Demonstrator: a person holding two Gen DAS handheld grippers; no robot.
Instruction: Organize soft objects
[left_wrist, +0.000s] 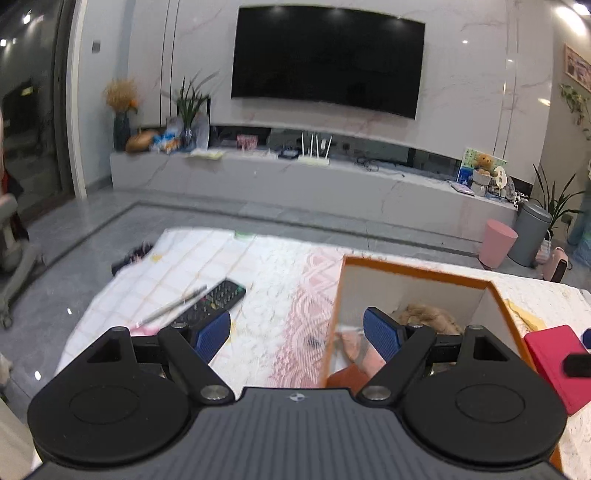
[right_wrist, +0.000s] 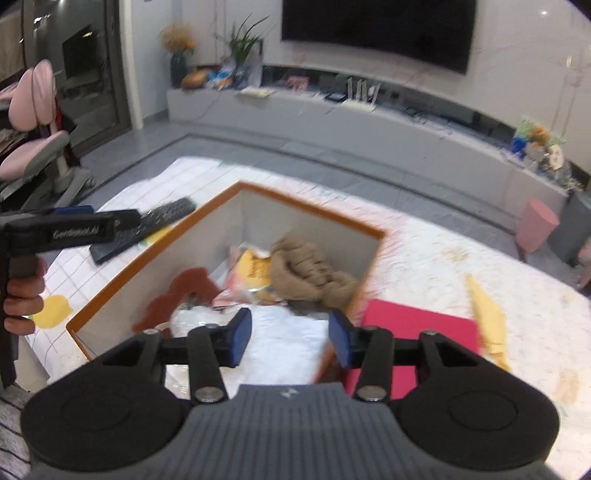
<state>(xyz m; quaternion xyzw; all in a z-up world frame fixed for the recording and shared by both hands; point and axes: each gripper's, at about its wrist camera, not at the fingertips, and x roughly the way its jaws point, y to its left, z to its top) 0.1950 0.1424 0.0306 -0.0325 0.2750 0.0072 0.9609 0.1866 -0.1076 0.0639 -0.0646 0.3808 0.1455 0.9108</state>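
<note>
An orange-rimmed white box (right_wrist: 236, 218) stands on the cloth-covered table; it also shows in the left wrist view (left_wrist: 413, 271). Inside lie a tan knitted piece (right_wrist: 306, 269), a yellow and pink packet (right_wrist: 251, 269), a rust-brown soft item (right_wrist: 184, 291) and a white soft item (right_wrist: 284, 339). My right gripper (right_wrist: 290, 341) is open, above the white item at the box's near side, holding nothing. My left gripper (left_wrist: 297, 334) is open and empty, over the box's left wall; it shows from the side in the right wrist view (right_wrist: 92, 221).
A black remote (left_wrist: 212, 299) and a thin stick (left_wrist: 173, 304) lie on the cloth (left_wrist: 280, 280) left of the box. A red book (right_wrist: 413, 332) and yellow paper (right_wrist: 487, 317) lie to its right. A TV console, pink stool (left_wrist: 496, 247) and bin stand beyond.
</note>
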